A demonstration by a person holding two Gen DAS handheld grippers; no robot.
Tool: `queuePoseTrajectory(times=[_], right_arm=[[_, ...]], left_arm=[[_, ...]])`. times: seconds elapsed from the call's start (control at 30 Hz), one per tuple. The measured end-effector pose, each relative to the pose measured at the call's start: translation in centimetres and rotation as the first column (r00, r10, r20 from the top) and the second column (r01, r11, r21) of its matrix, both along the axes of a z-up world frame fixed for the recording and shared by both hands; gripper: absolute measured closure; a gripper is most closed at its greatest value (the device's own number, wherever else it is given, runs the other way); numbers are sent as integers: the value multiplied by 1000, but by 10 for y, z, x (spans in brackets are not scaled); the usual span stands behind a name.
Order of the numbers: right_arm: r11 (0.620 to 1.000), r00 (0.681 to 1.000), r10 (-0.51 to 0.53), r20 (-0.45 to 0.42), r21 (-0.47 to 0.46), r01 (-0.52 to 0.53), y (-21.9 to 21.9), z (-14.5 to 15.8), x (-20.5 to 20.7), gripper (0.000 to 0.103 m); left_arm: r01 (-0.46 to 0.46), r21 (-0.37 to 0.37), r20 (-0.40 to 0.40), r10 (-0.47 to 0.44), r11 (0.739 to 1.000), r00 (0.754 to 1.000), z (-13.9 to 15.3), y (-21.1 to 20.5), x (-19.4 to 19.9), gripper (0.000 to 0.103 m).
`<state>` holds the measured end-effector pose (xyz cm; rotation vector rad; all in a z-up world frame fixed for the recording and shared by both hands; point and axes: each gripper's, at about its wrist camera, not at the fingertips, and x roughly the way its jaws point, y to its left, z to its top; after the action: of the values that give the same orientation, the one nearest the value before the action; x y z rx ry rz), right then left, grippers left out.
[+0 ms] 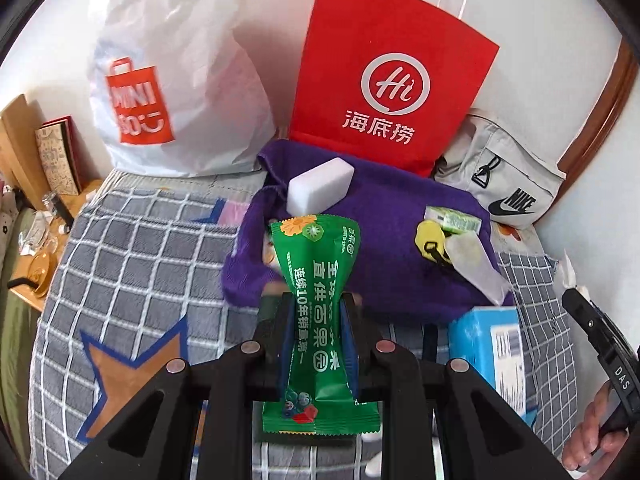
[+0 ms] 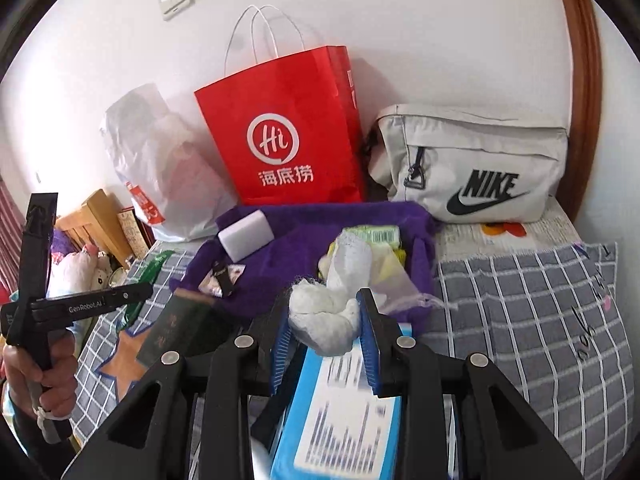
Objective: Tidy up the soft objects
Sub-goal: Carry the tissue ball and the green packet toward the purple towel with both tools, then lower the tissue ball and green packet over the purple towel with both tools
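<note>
My left gripper (image 1: 316, 300) is shut on a green snack packet (image 1: 316, 280), pinched at its waist and held upright above the bed. Behind it lies a purple cloth (image 1: 384, 248) with a white foam block (image 1: 320, 184), a small green pack (image 1: 452, 220) and a yellow item (image 1: 430, 240) on it. In the right wrist view, my right gripper (image 2: 323, 300) is shut on a crumpled white wad of fabric (image 2: 324, 320), held over a blue box (image 2: 344, 420) at the purple cloth's (image 2: 304, 232) near edge.
A red paper bag (image 1: 392, 80), a white plastic bag (image 1: 168, 80) and a grey Nike bag (image 1: 508, 192) stand along the wall. The bed has a grey checked cover (image 1: 140, 260). A dark green booklet (image 2: 180, 328) lies at the left. A wooden side table (image 1: 36, 272) is at the far left.
</note>
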<state>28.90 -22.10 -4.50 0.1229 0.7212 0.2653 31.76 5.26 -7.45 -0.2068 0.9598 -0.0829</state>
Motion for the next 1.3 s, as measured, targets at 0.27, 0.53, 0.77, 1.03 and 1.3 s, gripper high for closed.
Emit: queuePoseTrajectory(times=[0.27,0.53,0.77,1.03,1.3], right_arm=[[1000,1000,25,-1,4,-25,6,0,52,71],[999,999,45,-15,-15,-45,10,-10,88,71],[998,995,60,-82,-31,-63,8,-34,101,71],[997,991,75,-111,-11,-77,11,-41,120,71],[995,986,91,-141,-17,-95,21,-50,131,70]], left_arm=[[1,-6,-34,-2,1000,999,-13,-5,40,82],[20,-24,-49,-21,1000,999,-18,-11,76,82],[32,-8,-57,-32,999,998,-27,-22,102,82],[21,-13,-80,-22,1000,997,-37,-19,117,82],[-27,-1,-77,26,1000,997,-38,-7,118,82]])
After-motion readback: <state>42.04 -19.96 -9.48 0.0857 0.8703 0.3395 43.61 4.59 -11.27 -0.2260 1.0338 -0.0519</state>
